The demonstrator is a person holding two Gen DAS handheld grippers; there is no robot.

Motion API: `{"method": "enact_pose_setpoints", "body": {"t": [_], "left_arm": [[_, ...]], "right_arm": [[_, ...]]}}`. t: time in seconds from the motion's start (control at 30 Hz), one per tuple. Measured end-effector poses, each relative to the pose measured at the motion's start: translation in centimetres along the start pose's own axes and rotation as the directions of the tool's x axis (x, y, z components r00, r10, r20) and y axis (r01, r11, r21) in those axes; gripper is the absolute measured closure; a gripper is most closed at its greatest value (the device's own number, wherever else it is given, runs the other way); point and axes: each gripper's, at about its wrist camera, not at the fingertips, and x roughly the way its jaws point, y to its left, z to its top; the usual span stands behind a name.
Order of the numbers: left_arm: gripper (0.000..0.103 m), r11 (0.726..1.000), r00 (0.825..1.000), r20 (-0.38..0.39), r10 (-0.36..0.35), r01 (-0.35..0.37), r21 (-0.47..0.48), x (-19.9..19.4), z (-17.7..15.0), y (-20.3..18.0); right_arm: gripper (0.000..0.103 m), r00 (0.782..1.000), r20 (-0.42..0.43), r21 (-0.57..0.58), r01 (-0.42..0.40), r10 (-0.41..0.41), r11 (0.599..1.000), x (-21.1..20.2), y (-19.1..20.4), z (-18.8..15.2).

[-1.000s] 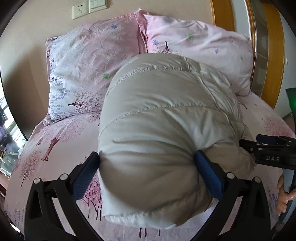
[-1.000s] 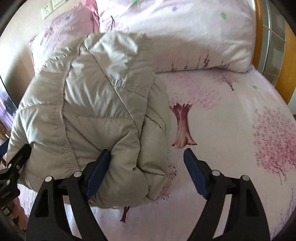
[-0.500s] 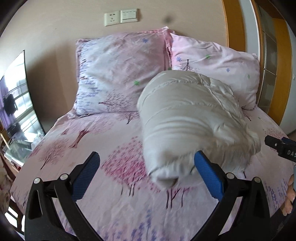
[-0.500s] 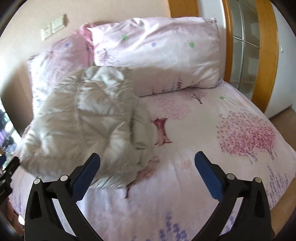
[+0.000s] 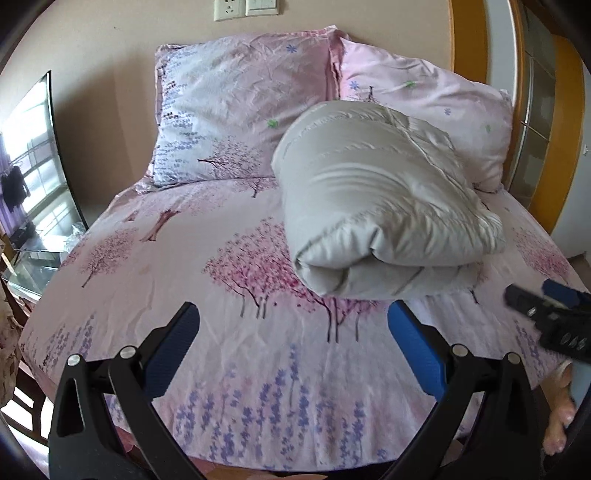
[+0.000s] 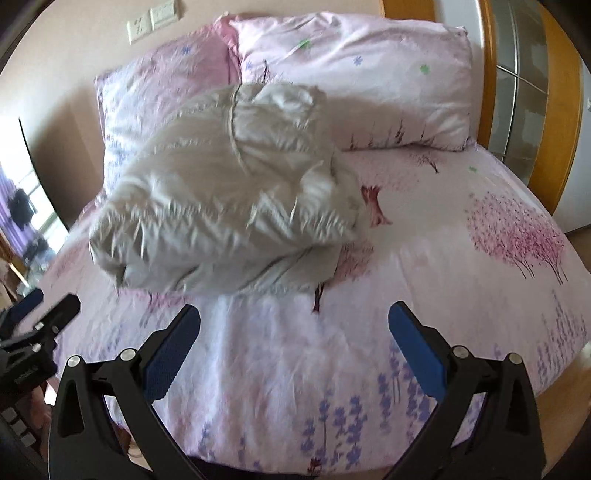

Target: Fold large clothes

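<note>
Pale grey puffy quilted jacket (image 5: 373,206), folded into a thick bundle, lying on the bed

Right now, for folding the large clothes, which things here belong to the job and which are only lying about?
For the job:
- folded grey puffer jacket, lying on the bed sheet
- left gripper, fingers open, nothing between them
- right gripper, fingers open, nothing between them

Only lying about:
- two pink pillows
- wall socket and switch
- television
</note>
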Motion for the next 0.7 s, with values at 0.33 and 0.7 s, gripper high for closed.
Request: {"method": "enact_pose_setpoints", "body": {"t": [0.33, 0.7], "left_arm": [[0.002, 0.997, 0.996, -0.077, -0.042, 0.036, -0.074, 0.5, -1.2, 0.8], [0.002, 1.0, 0.984, -0.176, 0.01, -0.005, 0.025, 1.8, -2.5, -1.0]], "right_arm": [[0.001, 0.996, -0.091, 0.024, 0.014, -0.011, 1.0, 0.6, 1.0, -2.2], [0.001, 0.985, -0.163, -0.041, 0.049, -0.055, 0.998, 1.2, 2.4, -3.5]]}}
